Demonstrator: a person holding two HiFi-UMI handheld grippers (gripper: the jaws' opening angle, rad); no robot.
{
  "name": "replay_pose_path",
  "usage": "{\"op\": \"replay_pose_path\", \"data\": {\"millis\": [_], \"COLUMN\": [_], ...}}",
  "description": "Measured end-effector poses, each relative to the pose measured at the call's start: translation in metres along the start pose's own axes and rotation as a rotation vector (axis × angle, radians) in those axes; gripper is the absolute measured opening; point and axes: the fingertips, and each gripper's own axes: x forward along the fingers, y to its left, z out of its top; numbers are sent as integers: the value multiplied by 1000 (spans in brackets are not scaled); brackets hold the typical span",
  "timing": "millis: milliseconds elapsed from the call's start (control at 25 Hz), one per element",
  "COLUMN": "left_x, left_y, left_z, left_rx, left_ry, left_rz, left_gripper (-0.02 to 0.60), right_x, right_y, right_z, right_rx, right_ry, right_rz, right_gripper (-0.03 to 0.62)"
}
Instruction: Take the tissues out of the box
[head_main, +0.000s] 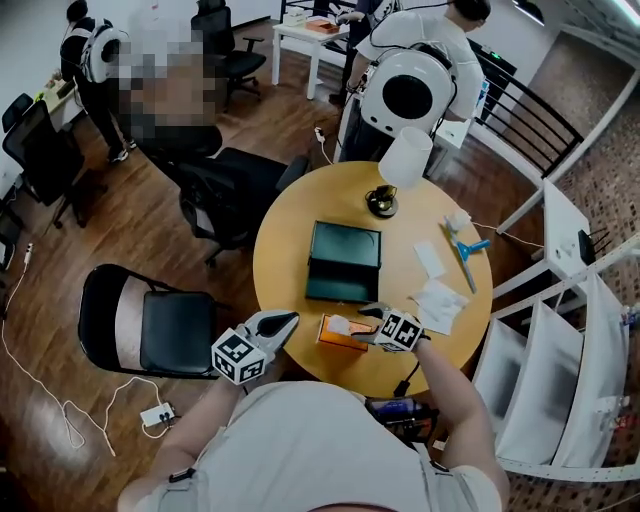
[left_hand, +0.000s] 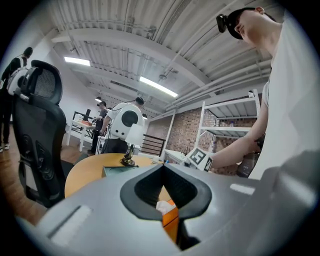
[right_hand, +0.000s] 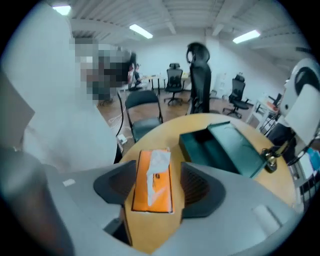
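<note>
Right tool hangs wide open over the orange tissue box — nothing gripped; next, I'd say, it must pinch the upstanding tissue. Left tool — shut, empty.

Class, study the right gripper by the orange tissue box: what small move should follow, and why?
Probably move the right gripper in and close its fingers on the tissue sticking out of the tissue box: they stand open, framing it, holding nothing.

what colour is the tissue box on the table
Orange tissue box, with a white tissue poking out of its top; shows best in the right gripper view.
</note>
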Motion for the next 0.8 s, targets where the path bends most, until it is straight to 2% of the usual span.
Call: {"op": "replay_pose_path", "data": {"millis": [40, 200, 320, 400, 600, 800], "left_x": [2, 10, 15, 17, 21, 24], "left_y": [-1, -3, -4, -5, -12, -16], "left_z": [1, 11, 23, 27, 22, 15], "left_rx": [3, 22, 38, 43, 50, 26], "left_ry": [0, -3, -5, -6, 6, 20], "left_rz": [-9, -43, -62, -77, -112, -136], "left_gripper": [0, 0, 0, 0, 0, 0], "right_x": [-20, -112, -171, -187, -177, -172], "right_y": [-3, -9, -2, 8, 37, 48], "right_z": [18, 80, 113, 122, 118, 110], "right_rx": [14, 77, 150, 183, 172, 176], "right_ry": [-88, -408, -631, -726, -771, -741], "right_rz": [-39, -174, -220, -231, -221, -242], "right_gripper": [244, 124, 23, 0, 0, 0]}}
